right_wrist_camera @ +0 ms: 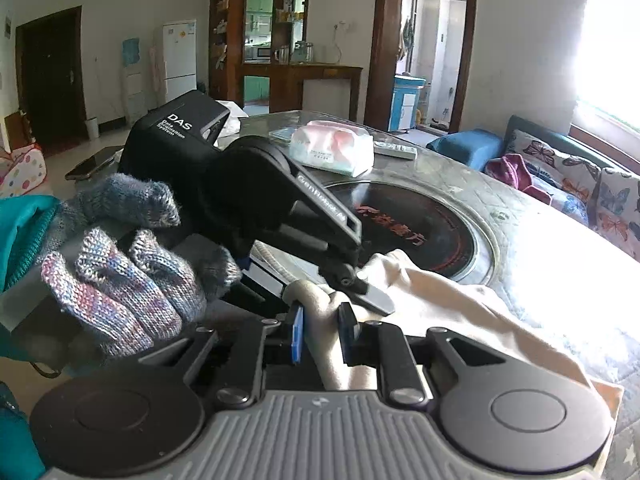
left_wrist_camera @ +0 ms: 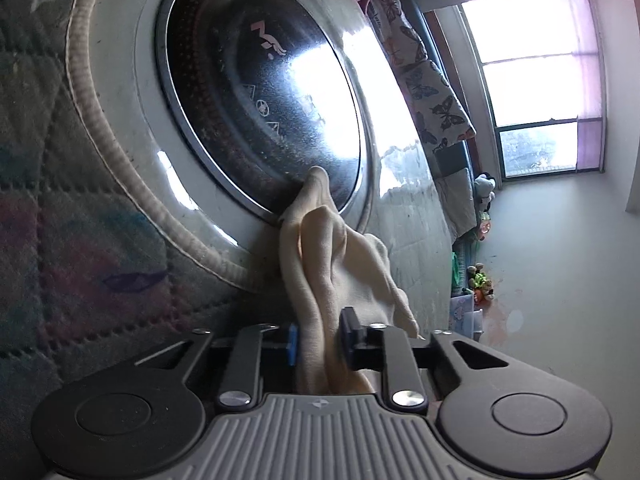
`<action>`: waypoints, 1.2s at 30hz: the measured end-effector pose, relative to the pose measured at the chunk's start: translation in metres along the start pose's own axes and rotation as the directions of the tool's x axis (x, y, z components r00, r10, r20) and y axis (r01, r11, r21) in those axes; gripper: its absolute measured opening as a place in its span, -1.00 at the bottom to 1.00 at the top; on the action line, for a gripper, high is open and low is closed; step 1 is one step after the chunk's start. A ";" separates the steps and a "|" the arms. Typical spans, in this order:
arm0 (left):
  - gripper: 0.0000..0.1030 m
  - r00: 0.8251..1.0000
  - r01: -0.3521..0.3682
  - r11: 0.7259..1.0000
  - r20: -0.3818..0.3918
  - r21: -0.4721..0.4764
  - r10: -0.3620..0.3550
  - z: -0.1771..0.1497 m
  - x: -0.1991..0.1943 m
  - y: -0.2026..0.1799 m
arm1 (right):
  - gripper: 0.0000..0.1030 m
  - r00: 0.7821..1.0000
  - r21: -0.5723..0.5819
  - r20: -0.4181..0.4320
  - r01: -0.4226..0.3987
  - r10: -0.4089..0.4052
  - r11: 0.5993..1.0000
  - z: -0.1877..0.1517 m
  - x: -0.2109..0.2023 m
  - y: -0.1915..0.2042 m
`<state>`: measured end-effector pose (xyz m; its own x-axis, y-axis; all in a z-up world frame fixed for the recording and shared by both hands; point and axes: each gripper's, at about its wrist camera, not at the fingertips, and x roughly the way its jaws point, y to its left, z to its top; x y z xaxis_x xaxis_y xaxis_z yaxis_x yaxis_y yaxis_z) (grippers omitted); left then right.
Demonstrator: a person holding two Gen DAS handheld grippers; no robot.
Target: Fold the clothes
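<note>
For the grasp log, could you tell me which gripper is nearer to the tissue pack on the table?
Left. In the right wrist view, the left gripper lies between the right gripper and the tissue pack.

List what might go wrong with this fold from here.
1. Both tongs pinch the cream garment close together: the left tongs and the right tongs could collide or tug the bunched cloth out of one grip.
2. The rest of the garment lies crumpled, so a fold made now may come out uneven.
3. The tissue pack and remote control share the tabletop; a wide sweep of cloth might knock them.
</note>
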<state>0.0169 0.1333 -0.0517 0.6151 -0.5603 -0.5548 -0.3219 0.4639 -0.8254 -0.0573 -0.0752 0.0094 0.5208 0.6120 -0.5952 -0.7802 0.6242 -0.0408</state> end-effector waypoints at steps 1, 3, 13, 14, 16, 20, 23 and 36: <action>-0.64 1.000 -0.005 1.000 0.001 0.008 0.005 0.000 0.000 -0.001 | -0.66 1.000 0.012 0.003 -0.002 0.002 1.000 -0.001 -0.001 -0.002; -0.64 1.000 -0.015 1.000 0.005 0.025 0.015 0.001 -0.001 -0.003 | -0.62 1.000 0.047 0.011 -0.005 0.005 0.999 -0.004 -0.006 -0.007; -0.64 0.999 -0.048 0.995 0.025 0.082 0.046 -0.002 0.001 -0.012 | -0.56 0.976 0.269 -0.021 0.214 -0.216 0.939 -0.033 -0.040 -0.084; -0.64 0.998 -0.051 0.995 0.027 0.087 0.048 -0.002 0.001 -0.013 | -0.56 0.969 0.294 -0.031 0.244 -0.246 0.924 -0.038 -0.043 -0.094; -0.64 0.998 -0.055 0.994 0.030 0.096 0.053 -0.002 0.002 -0.015 | -0.55 0.953 0.338 -0.052 0.299 -0.300 0.892 -0.048 -0.048 -0.112; -0.64 0.997 -0.065 0.991 0.036 0.114 0.061 -0.002 0.004 -0.019 | -0.34 0.930 0.414 -0.088 0.360 -0.356 0.836 -0.069 -0.054 -0.140; -0.64 0.997 -0.073 0.989 0.041 0.128 0.068 -0.002 0.005 -0.023 | -0.32 0.924 0.476 -0.109 0.373 -0.368 0.796 -0.084 -0.055 -0.160; -0.65 0.990 -0.129 0.967 0.086 0.221 0.113 -0.005 0.009 -0.035 | -0.76 0.952 0.604 -0.059 0.273 -0.299 0.749 -0.103 -0.053 -0.173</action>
<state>0.0300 0.1082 -0.0289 0.6344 -0.4434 -0.6331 -0.2318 0.6723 -0.7031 0.0150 -0.2653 -0.0345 0.7089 0.3674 -0.6020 -0.2331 0.9277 0.2916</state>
